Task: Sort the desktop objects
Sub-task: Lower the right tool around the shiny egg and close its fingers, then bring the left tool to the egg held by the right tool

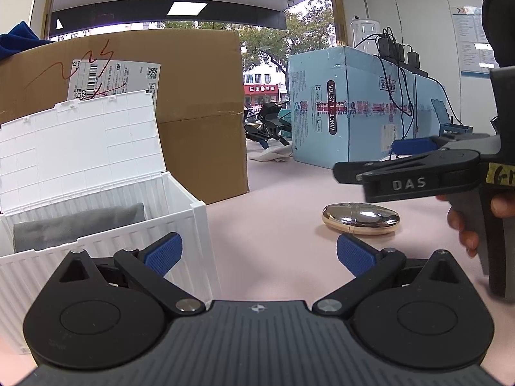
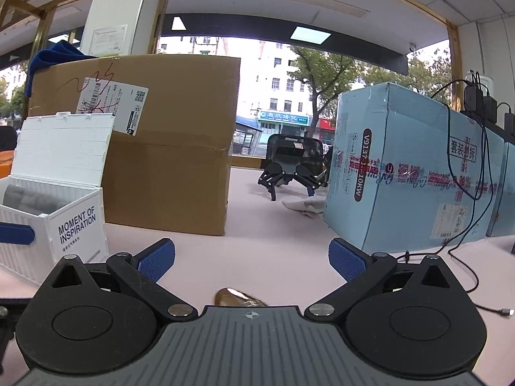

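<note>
Both grippers are wide open and empty, so I'd drop the right gripper (image 2: 251,259) straight over the shiny gold case (image 1: 360,218) lying on the tabletop (image 1: 283,199) right of the white box (image 1: 106,222), pinching its narrow sides while the left gripper (image 1: 259,254) stays out of the way.

**Even daylight, strong fisheye bending**

Both views are brightly and evenly lit by ceiling panels (image 2: 310,34) and a window. Only soft shadows are cast. Glare is seen on the golden oval case (image 1: 360,218). Edges are bent and darkened at the corners.
</note>
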`<state>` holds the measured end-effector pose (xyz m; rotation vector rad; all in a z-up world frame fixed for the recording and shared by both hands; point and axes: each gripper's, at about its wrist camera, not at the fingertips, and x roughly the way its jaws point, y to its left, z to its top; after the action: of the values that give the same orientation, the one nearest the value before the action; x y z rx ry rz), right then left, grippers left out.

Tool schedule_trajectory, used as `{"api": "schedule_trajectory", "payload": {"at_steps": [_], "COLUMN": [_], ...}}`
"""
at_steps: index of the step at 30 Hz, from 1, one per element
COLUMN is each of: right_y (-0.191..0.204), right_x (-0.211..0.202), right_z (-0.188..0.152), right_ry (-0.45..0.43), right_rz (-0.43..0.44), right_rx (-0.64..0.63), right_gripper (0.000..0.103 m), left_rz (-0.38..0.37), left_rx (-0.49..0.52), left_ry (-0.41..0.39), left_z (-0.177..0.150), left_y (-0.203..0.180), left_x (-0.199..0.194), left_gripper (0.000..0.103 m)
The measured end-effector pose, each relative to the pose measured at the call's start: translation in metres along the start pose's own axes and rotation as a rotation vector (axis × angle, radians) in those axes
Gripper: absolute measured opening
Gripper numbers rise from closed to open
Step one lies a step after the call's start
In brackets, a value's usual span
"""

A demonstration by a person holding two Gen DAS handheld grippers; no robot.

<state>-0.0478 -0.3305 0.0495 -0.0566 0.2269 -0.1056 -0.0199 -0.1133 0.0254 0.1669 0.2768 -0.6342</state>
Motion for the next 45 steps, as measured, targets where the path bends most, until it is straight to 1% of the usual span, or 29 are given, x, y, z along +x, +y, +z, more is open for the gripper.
{"api": "schedule_trajectory", "payload": {"at_steps": [2,6,11,15,17,20,21,22,24,25,27,34,39,41,45], "right_y": [-0.014,-0.033,-0.036,-0.034,-0.034,-0.037,-0.039,-0.042,-0.045,-0.045,-0.044,-0.041,-0.033,-0.033,-0.035], "right_x": [0.000,0.004,0.018,0.025,0.027,0.031,0.033,0.035,0.037,0.037,0.036,0.036,0.045,0.047,0.050], "right_z": [-0.002,-0.009,-0.016,-0.021,-0.022,-0.024,-0.025,-0.026,-0.029,-0.028,-0.027,-0.027,-0.027,-0.026,-0.027], "right_ry": [0.027,0.107,0.204,0.251,0.273,0.309,0.330,0.350,0.379,0.379,0.375,0.372,0.374,0.374,0.373], "right_rz": [0.012,0.030,0.055,0.094,0.100,0.106,0.111,0.117,0.134,0.140,0.156,0.156,0.166,0.176,0.193], "right_rx": [0.018,0.097,0.151,0.170,0.184,0.210,0.233,0.254,0.286,0.293,0.296,0.274,0.221,0.220,0.219], "right_gripper": [0.103,0.103,0.103,0.102,0.102,0.093,0.084,0.072,0.068,0.064,0.059,0.059,0.058,0.058,0.057], "left_rz": [0.000,0.001,0.003,0.005,0.005,0.006,0.006,0.007,0.007,0.007,0.008,0.011,0.013,0.013,-0.014], "left_rx": [0.000,-0.001,0.001,0.003,0.003,0.003,0.004,0.004,0.004,0.005,0.005,0.007,0.010,0.009,0.016], "left_ry": [0.001,0.004,0.007,0.008,0.008,0.009,0.009,0.009,0.010,0.010,0.010,0.012,0.015,0.015,-0.004], "left_z": [0.000,0.000,0.000,0.000,0.001,0.001,0.001,0.001,0.001,0.001,0.001,0.001,0.000,0.001,0.001], "left_y": [0.000,0.000,0.000,-0.001,-0.001,-0.002,-0.002,-0.002,-0.002,-0.002,-0.002,-0.003,-0.004,-0.004,-0.004], "left_x": [0.000,0.000,0.000,0.001,0.001,0.001,0.001,0.001,0.001,0.001,0.001,0.001,0.001,0.001,-0.002], "left_gripper": [0.103,0.103,0.103,0.103,0.103,0.103,0.103,0.103,0.103,0.103,0.103,0.103,0.103,0.103,0.103]}}
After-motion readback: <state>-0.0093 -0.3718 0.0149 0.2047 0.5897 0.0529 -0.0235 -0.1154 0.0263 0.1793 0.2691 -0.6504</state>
